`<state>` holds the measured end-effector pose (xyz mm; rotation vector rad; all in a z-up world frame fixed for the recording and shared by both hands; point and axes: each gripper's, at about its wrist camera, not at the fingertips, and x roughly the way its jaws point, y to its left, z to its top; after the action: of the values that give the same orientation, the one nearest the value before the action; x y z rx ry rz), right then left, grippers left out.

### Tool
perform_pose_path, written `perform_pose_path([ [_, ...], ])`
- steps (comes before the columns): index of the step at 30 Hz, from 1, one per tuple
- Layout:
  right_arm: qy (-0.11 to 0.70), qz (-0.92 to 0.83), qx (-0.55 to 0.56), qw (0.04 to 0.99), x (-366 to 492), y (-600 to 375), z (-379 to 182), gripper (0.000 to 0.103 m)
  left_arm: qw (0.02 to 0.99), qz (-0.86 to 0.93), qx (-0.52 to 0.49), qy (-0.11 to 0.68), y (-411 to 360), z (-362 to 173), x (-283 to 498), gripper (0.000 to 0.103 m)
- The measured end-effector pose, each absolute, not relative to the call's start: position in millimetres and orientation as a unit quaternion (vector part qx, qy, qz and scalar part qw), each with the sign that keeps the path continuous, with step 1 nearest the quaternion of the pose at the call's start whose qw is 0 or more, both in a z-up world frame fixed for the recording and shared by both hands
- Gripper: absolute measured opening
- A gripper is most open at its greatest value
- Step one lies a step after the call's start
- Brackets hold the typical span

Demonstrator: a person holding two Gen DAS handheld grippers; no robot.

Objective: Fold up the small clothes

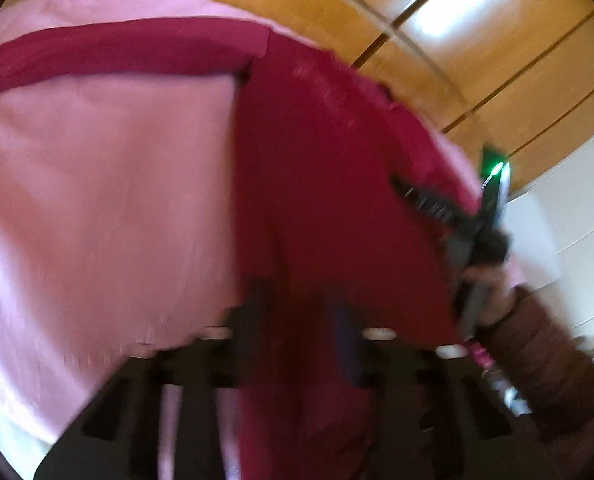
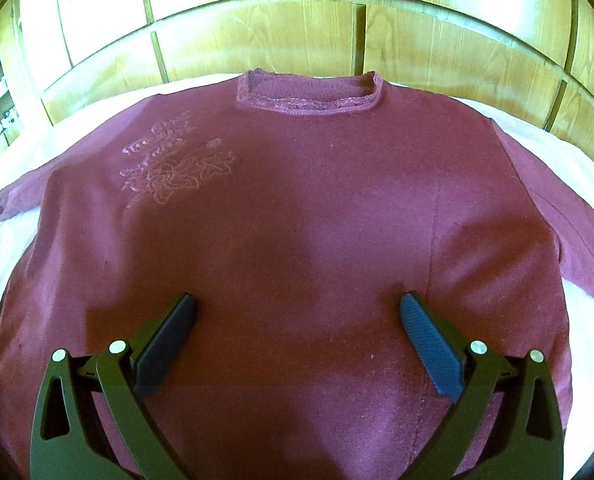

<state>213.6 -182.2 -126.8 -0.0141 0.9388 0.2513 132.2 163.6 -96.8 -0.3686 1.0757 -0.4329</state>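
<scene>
L gripper (image 1: pixel 297 320) clamping maroon shirt (image 2: pixel 297 220) fabric | R gripper (image 2: pixel 297 320) hovering over shirt w/ jaws apart

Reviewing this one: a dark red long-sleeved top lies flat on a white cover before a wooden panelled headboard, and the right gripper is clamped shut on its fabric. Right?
Not quite. The right gripper is open, not clamped: the right wrist view shows its jaws spread wide above the dark red long-sleeved top, nothing pinched between them. The top does lie on the white cover before the wooden panelled headboard.
</scene>
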Motion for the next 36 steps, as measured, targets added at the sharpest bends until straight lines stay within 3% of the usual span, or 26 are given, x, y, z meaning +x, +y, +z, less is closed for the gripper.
perform_pose_path([
  [2,0.450,0.119,-0.007,0.885,212.1,-182.7,-125.4,0.101,0.823,-0.192,-0.184,0.502,170.9,-93.9,117.4,0.000],
  [8,0.448,0.115,-0.013,0.887,210.4,-181.3,-124.5,0.101,0.837,-0.120,-0.195,0.498,193.8,-102.5,99.4,0.000],
  [12,0.450,0.114,-0.013,0.885,207.6,-182.9,-123.2,0.101,0.860,-0.079,-0.135,0.486,176.1,-85.9,96.3,0.000],
  [19,0.458,0.133,0.010,0.879,185.5,-209.5,-111.7,0.101,0.897,-0.090,-0.134,0.412,147.9,-52.0,102.1,0.000],
  [22,0.462,0.117,0.015,0.879,167.9,-242.7,-111.6,0.101,0.898,-0.109,-0.112,0.411,126.7,-55.1,107.2,0.032],
  [23,0.465,0.113,0.019,0.878,162.7,-251.6,-112.8,0.101,0.898,-0.113,-0.109,0.411,120.8,-58.3,108.2,0.035],
  [32,0.491,0.139,-0.027,0.860,81.5,-306.0,-112.9,0.101,0.887,-0.124,-0.048,0.443,69.9,-95.4,122.0,0.035],
  [36,0.507,0.126,0.076,0.849,77.2,-352.8,-103.4,0.098,0.885,-0.120,-0.020,0.449,59.9,-109.8,122.5,0.038],
])
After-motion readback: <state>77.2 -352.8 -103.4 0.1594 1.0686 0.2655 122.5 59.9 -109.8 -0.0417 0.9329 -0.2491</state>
